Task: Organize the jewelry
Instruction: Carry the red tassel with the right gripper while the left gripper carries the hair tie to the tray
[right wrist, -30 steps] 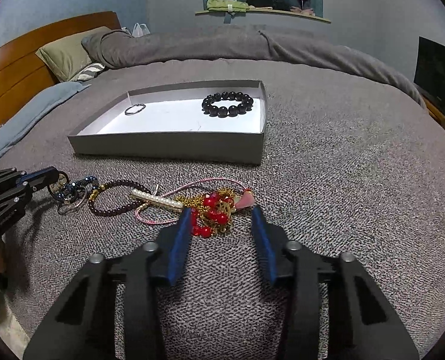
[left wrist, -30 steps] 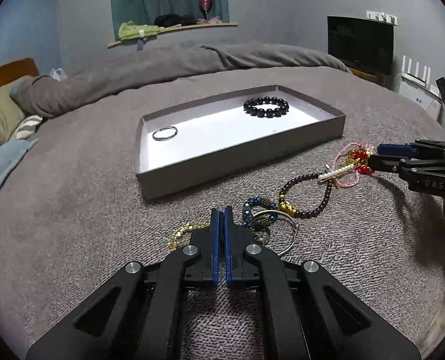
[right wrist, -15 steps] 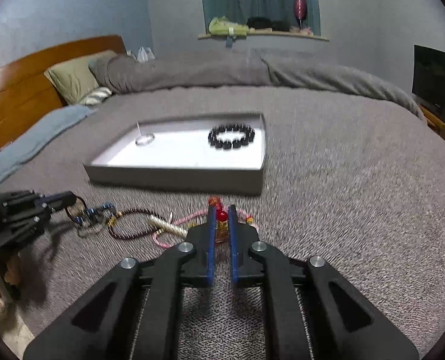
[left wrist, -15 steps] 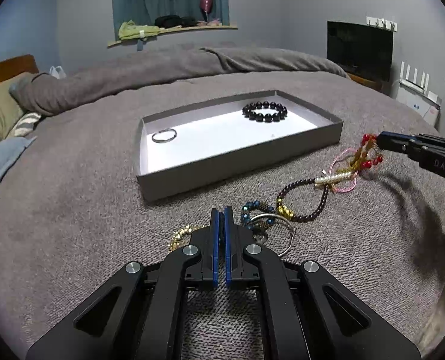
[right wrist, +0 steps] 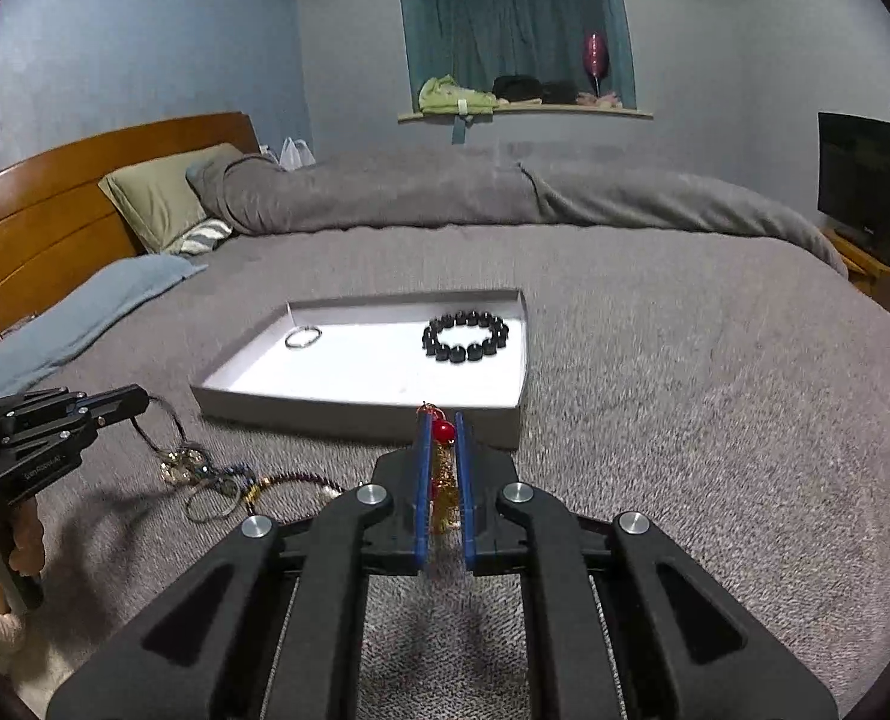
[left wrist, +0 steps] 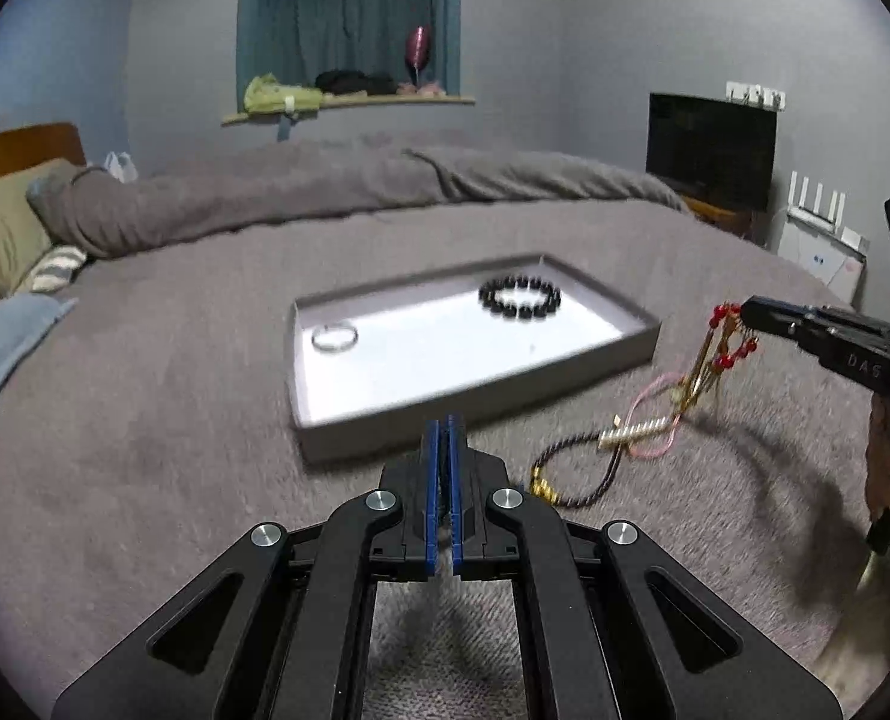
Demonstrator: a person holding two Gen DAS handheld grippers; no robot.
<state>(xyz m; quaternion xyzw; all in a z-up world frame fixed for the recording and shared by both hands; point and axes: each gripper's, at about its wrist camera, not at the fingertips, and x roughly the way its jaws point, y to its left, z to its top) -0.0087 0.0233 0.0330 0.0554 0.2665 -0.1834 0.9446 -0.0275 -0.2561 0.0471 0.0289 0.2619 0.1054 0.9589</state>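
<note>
A grey tray [left wrist: 643, 343] [right wrist: 508, 414] lies on the bed and holds a black bead bracelet [left wrist: 520, 297] [right wrist: 466, 336] and a silver ring [left wrist: 335, 337] [right wrist: 303, 337]. My right gripper [right wrist: 443, 420] [left wrist: 745, 309] is shut on a gold chain with red beads [right wrist: 443, 468] [left wrist: 718, 348] and holds it above the bed. My left gripper [left wrist: 443, 423] [right wrist: 141, 399] is shut on a thin silver hoop [right wrist: 165, 429] tangled with other jewelry. A dark purple bead bracelet [left wrist: 577, 480] [right wrist: 300, 483], a pink cord [left wrist: 655, 414] and a pearl bar [left wrist: 634, 429] trail between the two grippers.
The grey bedspread [right wrist: 685, 420] spreads all round the tray. A rolled grey duvet [right wrist: 445, 192], pillows [right wrist: 156, 198] and a wooden headboard [right wrist: 54, 204] lie at the back. A black TV [left wrist: 712, 150] stands at the right.
My right gripper closed on the red-beaded gold chain and lifted it off the bed. My left gripper rose with the hoop. The tangled jewelry is pulled taut between them.
</note>
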